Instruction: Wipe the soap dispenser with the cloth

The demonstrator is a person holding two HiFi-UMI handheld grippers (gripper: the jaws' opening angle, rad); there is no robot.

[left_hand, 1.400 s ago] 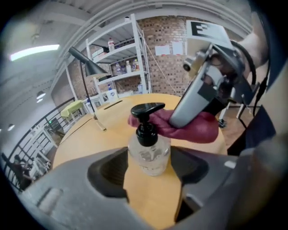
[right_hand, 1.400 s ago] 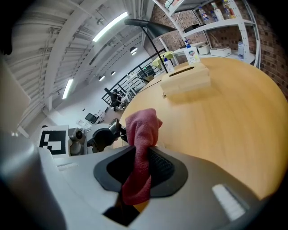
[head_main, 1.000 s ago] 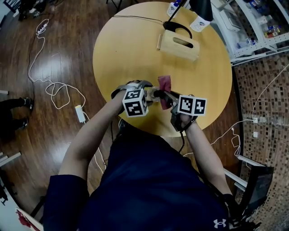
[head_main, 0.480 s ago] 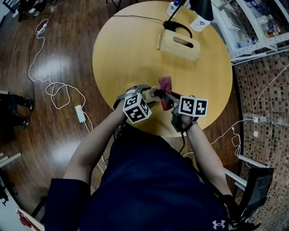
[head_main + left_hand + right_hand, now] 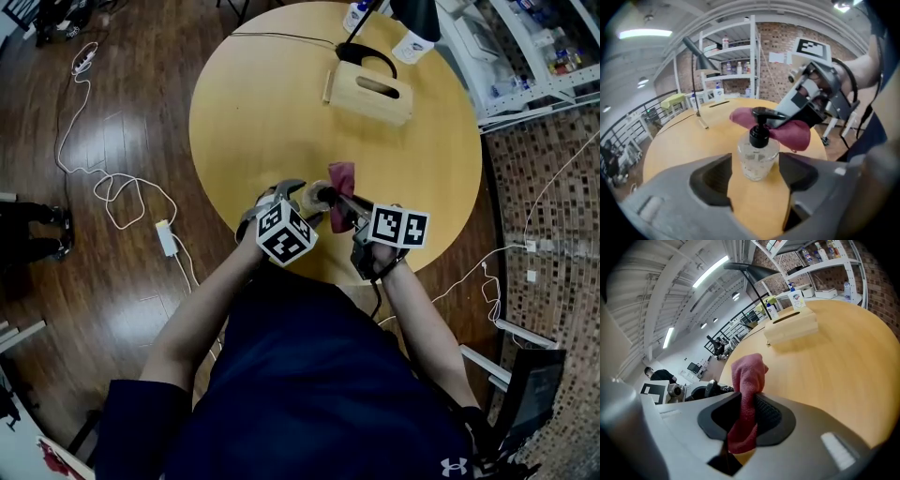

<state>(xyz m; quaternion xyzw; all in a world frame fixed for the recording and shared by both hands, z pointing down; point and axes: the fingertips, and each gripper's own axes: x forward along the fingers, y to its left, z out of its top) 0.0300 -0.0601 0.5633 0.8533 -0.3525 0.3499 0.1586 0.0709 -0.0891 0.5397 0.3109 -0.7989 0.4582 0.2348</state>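
Clear glass soap dispenser with black pump point(image 5: 758, 157): upright on round wooden table point(image 5: 679, 145), long axis vertical, spout aimed toward right hand-held gripper point(image 5: 749, 401). Placed just ahead of left hand-held gripper point(image 5: 755, 165), between its wide-apart jaws, which have just been opening; untouched by either pad. Dark red cloth point(image 5: 747, 373): clamped between closed jaws of right hand-held gripper, free end upward, beside pump head.

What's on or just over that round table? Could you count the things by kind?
Soap dispenser: 1
Red cloth: 1
Wooden box: 1
Desk lamp: 1
Small bottles: 2
Total: 6
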